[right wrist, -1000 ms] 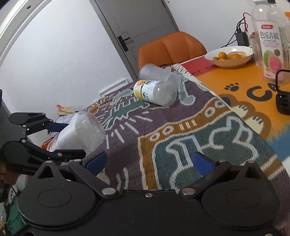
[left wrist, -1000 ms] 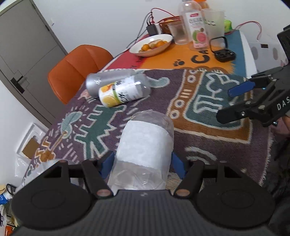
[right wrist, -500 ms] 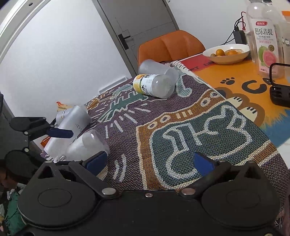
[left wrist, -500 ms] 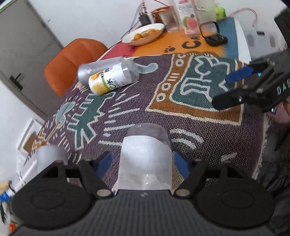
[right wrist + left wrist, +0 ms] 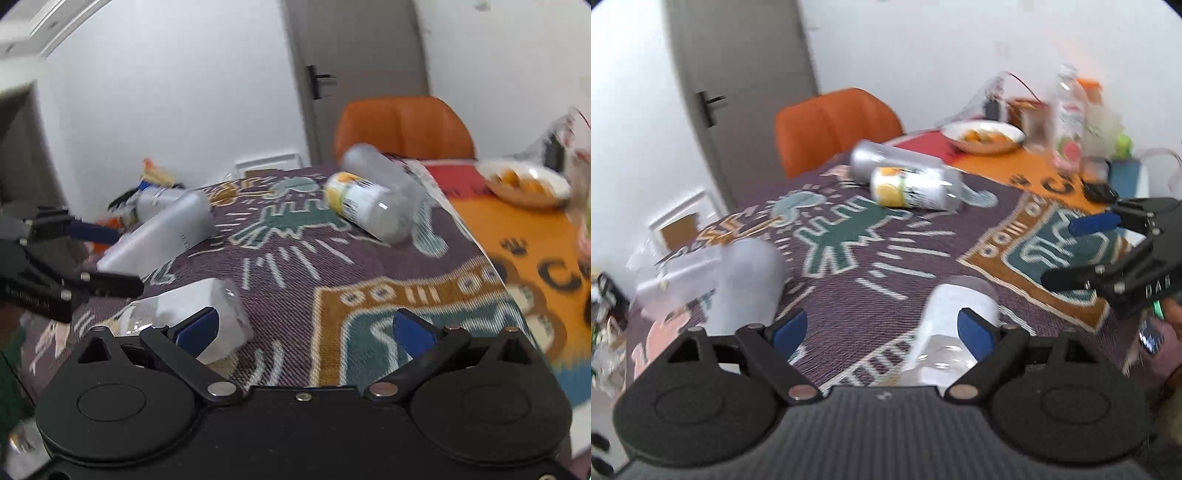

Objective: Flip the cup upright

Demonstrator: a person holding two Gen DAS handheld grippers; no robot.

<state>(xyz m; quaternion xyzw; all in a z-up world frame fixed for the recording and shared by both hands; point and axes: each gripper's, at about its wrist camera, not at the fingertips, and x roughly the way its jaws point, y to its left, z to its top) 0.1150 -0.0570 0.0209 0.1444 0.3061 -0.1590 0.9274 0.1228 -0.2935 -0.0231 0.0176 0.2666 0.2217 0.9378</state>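
Observation:
A clear plastic cup with a white paper band lies on its side on the patterned cloth, near the table's front edge; it also shows in the right wrist view. My left gripper is open, and the cup lies just outside its right finger, free of the jaws. My right gripper is open and empty, with the cup by its left finger. A grey-white bottle-like cup lies on its side to the left; the right wrist view shows it too.
Two more cups lie on their sides at mid-table, one silver, one with a yellow label. A bowl of fruit, a juice bottle and glasses stand at the back right. An orange chair stands behind.
My left gripper has opened and let go of the banded cup, which now lies on the cloth. The gripper has swung left; both views have turned toward the door.

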